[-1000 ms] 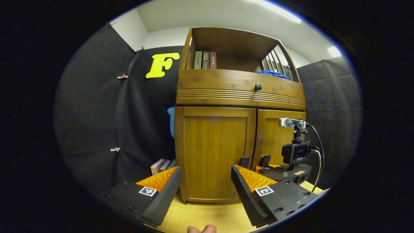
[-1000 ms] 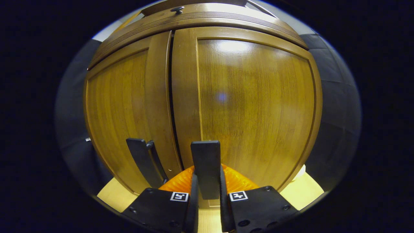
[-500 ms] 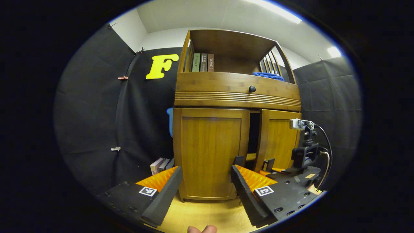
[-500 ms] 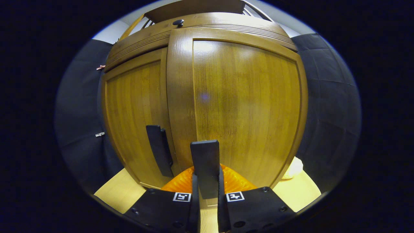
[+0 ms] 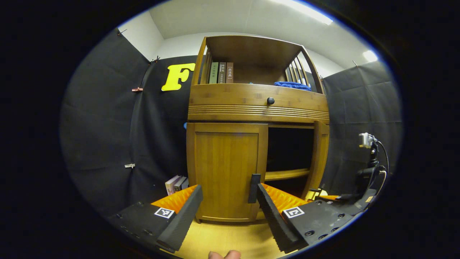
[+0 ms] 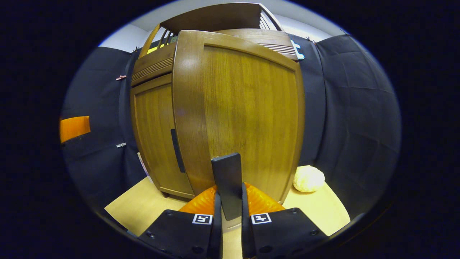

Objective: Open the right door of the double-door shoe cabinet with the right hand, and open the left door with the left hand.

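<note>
Your right gripper has its jaws pinched on the right door's handle, a flat dark bar standing upright between the two fingers, and the right door stands swung well out from the shoe cabinet, its wooden face rising straight ahead of the jaws. Left of those jaws you see the left door shut flat against the cabinet front, its own dark handle near its inner edge; to the right of the jaws a pale, round lumpy thing lies on the light wooden floor just beside the open door's lower corner. Your left gripper hangs with its jaws spread wide and nothing between them — the shut left door sits ahead between the fingers, and its handle lies just inside the right finger. Past that finger the cabinet's dark interior shows a single shelf, and the open right door appears edge-on. Far right of the jaws, the other gripper sits low with its camera mast. Books and a blue cloth rest on the open upper shelf.
</note>
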The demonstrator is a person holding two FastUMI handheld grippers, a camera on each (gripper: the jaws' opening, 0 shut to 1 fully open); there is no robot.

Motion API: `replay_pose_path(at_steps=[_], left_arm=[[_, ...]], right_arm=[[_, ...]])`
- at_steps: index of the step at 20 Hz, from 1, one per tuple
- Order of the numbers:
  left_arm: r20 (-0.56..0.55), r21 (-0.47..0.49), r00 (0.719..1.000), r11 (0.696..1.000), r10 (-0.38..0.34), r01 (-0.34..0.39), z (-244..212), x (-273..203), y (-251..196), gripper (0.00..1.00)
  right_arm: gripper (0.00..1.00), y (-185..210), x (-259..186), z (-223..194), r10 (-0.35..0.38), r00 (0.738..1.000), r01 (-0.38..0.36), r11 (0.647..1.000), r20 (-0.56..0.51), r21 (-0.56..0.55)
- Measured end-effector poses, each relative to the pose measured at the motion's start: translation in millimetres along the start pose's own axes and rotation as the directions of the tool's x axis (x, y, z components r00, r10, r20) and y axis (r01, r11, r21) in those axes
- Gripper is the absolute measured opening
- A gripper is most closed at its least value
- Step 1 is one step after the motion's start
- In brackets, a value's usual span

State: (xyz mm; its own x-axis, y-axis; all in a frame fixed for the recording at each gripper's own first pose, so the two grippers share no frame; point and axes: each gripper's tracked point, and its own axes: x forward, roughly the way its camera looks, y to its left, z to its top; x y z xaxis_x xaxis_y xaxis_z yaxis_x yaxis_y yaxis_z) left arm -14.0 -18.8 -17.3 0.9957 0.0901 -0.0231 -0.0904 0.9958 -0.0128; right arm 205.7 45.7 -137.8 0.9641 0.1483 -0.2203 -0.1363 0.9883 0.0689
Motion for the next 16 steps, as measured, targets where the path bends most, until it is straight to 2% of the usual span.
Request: replay_pose_path(at_steps=[5, 6, 7, 10, 16], left_arm=[[0.002, 0.003, 1.0, 1.0, 0.009, -0.009, 3, -2, -25, 0.94], [0.006, 0.007, 1.0, 1.0, 0.012, -0.012, 5, -1, -29, 0.92], [0.01, 0.012, 1.0, 1.0, 0.015, -0.016, 6, 0, -33, 0.94], [0.013, 0.019, 1.0, 1.0, 0.022, -0.022, 8, 4, -42, 0.92], [0.022, 0.02, 0.999, 0.999, 0.044, -0.045, 12, 13, -58, 0.94]], right_arm=[[0.24, 1, -2, 2, 0.004, 1.0, -0.004, 1.0, -0.015, 0.009], [0.24, 1, -3, 2, 0.008, 1.0, -0.008, 1.0, -0.022, 0.013], [0.24, 1, -3, 2, 0.015, 1.0, -0.014, 1.0, -0.028, 0.016], [0.24, 3, -5, 5, 0.043, 0.998, -0.043, 0.999, -0.039, 0.003], [0.23, 4, -7, 11, 0.06, 0.997, -0.058, 0.998, -0.051, 0.035]])
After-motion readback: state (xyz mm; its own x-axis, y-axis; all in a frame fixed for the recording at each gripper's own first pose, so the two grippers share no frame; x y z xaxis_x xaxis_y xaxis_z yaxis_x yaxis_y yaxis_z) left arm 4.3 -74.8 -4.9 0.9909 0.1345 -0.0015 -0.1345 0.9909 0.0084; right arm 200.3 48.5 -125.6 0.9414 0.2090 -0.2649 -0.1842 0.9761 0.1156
